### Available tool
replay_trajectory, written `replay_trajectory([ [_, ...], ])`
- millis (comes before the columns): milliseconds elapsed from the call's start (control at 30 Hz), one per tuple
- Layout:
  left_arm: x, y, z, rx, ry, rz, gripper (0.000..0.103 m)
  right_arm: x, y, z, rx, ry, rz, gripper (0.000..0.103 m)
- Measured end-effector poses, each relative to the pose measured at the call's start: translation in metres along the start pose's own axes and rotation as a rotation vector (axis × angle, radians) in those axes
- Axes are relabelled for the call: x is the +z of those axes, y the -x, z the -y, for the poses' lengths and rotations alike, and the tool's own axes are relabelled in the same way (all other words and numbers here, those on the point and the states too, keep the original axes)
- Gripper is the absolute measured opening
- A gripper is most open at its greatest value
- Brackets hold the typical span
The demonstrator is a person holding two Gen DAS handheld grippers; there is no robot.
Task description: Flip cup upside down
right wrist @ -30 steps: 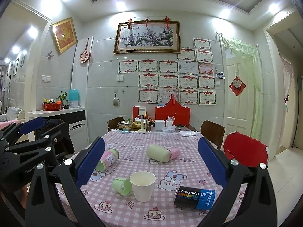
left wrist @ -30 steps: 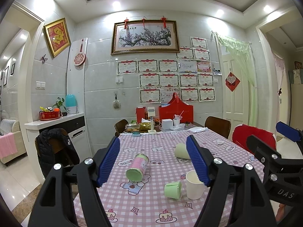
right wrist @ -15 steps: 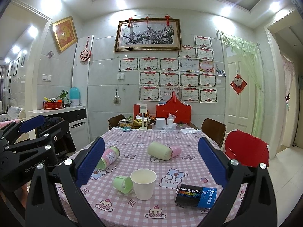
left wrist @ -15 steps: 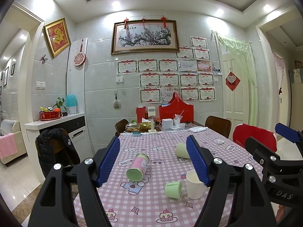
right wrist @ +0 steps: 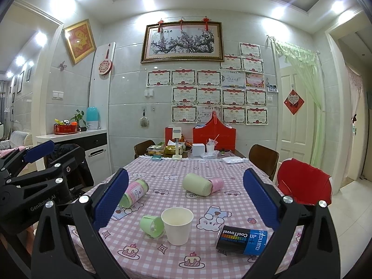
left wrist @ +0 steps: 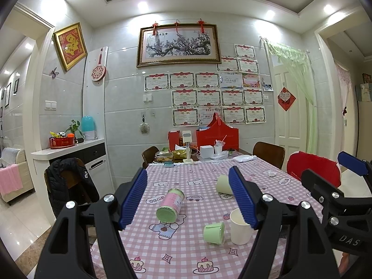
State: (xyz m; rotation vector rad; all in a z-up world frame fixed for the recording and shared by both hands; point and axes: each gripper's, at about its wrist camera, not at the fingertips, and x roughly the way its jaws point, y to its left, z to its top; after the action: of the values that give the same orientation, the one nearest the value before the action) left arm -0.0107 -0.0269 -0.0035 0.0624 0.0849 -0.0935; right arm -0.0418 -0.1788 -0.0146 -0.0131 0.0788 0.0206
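A white paper cup (right wrist: 177, 225) stands upright, mouth up, near the front of the pink checked table (right wrist: 176, 169); it also shows in the left wrist view (left wrist: 239, 230), partly behind my right finger pad. A small green cup (right wrist: 152, 226) lies on its side just left of it, also in the left wrist view (left wrist: 214, 232). My left gripper (left wrist: 188, 200) is open and empty, held above the table's near edge. My right gripper (right wrist: 186, 202) is open and empty, above and in front of the white cup.
A pink-green can (right wrist: 134, 193) lies on its side at the left, a pale green and pink bottle (right wrist: 200, 186) lies in the middle, and a dark CoolTowel can (right wrist: 241, 239) lies at the front right. Boxes and clutter stand at the table's far end. A red chair (right wrist: 302, 186) stands at the right.
Both grippers have drifted slightly; the right one has edged a little closer to the table. Nothing on the table has moved.
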Motion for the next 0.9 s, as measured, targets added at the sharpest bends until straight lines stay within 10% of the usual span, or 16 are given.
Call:
replay_trajectory([
  [900,-0.0048,-0.003,-0.01,0.004,-0.003,-0.012,0.072,-0.0073,-0.004,-0.0006,0.01,0.002,-0.017,0.095],
])
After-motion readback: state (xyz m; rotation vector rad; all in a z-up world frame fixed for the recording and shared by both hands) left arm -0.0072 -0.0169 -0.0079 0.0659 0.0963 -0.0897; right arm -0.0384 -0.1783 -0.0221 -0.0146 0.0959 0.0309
